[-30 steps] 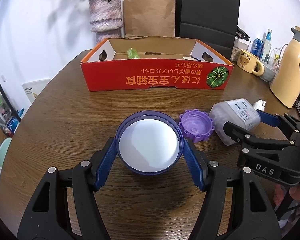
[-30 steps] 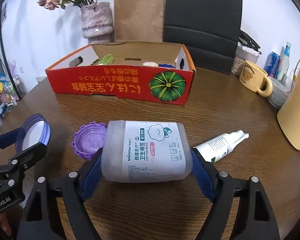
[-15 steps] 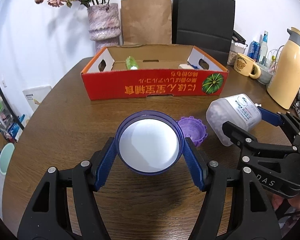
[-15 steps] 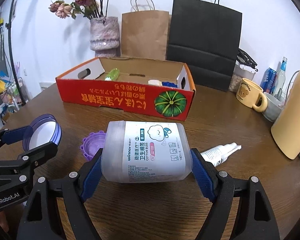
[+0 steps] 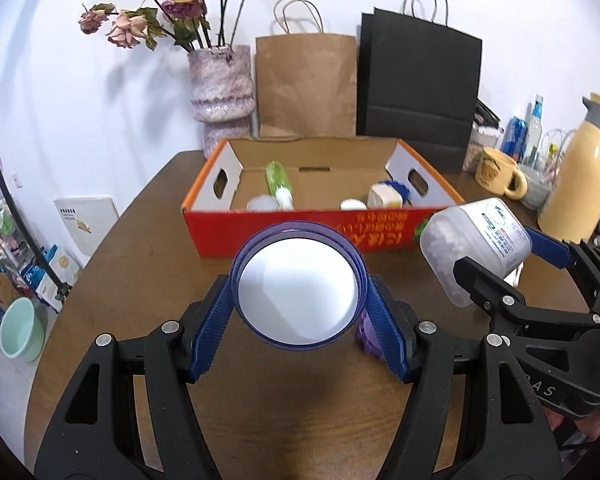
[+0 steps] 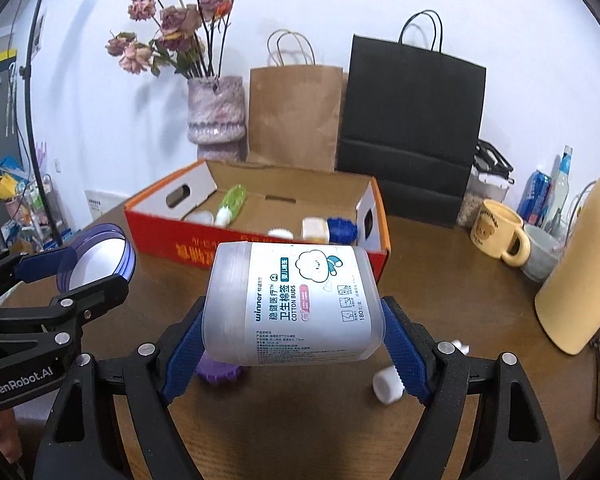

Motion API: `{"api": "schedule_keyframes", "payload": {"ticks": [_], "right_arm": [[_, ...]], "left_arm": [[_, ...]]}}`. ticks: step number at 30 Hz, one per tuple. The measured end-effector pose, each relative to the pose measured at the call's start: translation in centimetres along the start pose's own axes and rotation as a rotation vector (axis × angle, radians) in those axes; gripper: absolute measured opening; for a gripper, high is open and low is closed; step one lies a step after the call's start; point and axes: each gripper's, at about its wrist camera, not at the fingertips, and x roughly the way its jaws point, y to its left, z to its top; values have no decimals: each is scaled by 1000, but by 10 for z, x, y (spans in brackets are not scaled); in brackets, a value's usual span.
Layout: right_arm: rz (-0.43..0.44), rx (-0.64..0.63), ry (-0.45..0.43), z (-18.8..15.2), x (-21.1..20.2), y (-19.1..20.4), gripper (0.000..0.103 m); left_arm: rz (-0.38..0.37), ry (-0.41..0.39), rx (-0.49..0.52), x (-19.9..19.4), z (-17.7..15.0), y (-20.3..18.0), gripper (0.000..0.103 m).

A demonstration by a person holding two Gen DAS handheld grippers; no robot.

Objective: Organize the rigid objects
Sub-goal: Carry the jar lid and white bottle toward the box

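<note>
Both grippers were above the bench (image 5: 148,264), just short of the red box (image 5: 300,224). Left gripper (image 5: 298,308): jaws clamped on the purple-rimmed round lid (image 5: 298,286), open face toward the camera. Right gripper (image 6: 294,330): jaws gripping the cotton-bud jar (image 6: 296,300) by its ends, lying sideways. A purple cap (image 6: 218,372) and a white spray bottle (image 6: 388,386) sat on the bench near the box. Judgement: carry each piece clear over the box's near wall, lower into bare floor away from the items already inside, then release.

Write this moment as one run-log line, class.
left gripper: shut on purple lid | right gripper: shut on cotton bud jar | both held above table | red box: ahead
</note>
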Motion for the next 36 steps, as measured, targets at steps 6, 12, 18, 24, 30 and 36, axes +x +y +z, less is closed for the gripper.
{"api": "schedule_keyframes", "payload": {"ticks": [6, 12, 18, 24, 30, 36], "right_arm": [[0, 23, -35, 18, 8, -1, 86], [-3, 24, -55, 32, 20, 1, 86], [-10, 38, -78, 47, 31, 0, 86], [-29, 64, -100, 62, 47, -5, 86], [-35, 86, -108, 73, 64, -11, 86], [-33, 90, -95, 82, 86, -16, 86]], "left_arm": [[11, -34, -30, 5, 18, 8, 63], [23, -63, -58, 13, 36, 15, 63], [37, -82, -82, 23, 50, 21, 63], [51, -97, -107, 36, 65, 24, 63], [59, -98, -121, 52, 77, 27, 63], [85, -91, -128, 73, 88, 29, 63]]}}
